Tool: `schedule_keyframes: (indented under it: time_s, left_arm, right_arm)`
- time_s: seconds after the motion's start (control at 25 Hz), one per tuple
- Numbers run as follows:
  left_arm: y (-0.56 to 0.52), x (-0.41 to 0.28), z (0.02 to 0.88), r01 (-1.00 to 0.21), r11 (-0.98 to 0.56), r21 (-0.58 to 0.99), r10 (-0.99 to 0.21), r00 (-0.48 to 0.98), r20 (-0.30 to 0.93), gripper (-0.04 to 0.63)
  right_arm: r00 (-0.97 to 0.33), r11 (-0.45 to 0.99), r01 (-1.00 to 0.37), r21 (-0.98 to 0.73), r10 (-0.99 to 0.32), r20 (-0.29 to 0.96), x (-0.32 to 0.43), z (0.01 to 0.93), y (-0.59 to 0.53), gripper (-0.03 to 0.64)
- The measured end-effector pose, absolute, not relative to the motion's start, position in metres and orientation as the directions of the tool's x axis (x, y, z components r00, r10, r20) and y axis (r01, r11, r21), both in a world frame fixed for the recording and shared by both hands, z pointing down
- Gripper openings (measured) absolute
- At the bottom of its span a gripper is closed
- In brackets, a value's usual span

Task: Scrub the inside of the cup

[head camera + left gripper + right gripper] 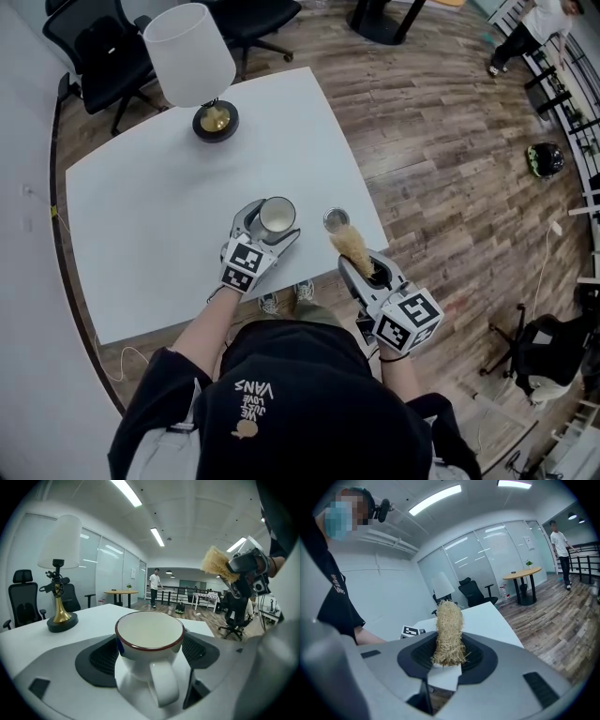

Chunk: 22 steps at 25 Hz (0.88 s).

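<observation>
Cup: upright on table, near right corner, between wide-apart jaws of left gripper, ungripped; handle seen only in left gripper view. Straw scrubber: clamped in right gripper, right of cup.

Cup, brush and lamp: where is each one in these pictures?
cup (pixel 149 631), left gripper view, its white inside.
brush (pixel 449 630), right gripper view, its straw bristles.
lamp (pixel 187 52), head view, its shade.

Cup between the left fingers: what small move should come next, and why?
Probably close the left gripper on the cup to steady it: its fingers flank the cup but seem not to press, while the right gripper holds the scrubber raised nearby.
</observation>
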State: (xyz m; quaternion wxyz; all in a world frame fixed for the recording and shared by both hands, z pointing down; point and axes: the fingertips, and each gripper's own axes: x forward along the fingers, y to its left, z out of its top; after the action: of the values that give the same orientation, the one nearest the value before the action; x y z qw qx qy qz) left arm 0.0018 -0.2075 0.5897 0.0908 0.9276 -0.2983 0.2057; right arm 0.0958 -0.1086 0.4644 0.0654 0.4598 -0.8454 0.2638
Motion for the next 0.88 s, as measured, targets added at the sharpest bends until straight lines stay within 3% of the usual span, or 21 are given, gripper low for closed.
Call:
schedule_keyframes:
  time_s: [0.88]
  left_arm:
    - [-0.220, 0.007, 0.593, -0.604, -0.797, 0.006, -0.542, 0.719, 0.435, 0.399]
  right_arm:
    - [-0.538, 0.409, -0.833, -0.373, -0.756, 0.373, 0.109, 0.465, -0.104, 0.102]
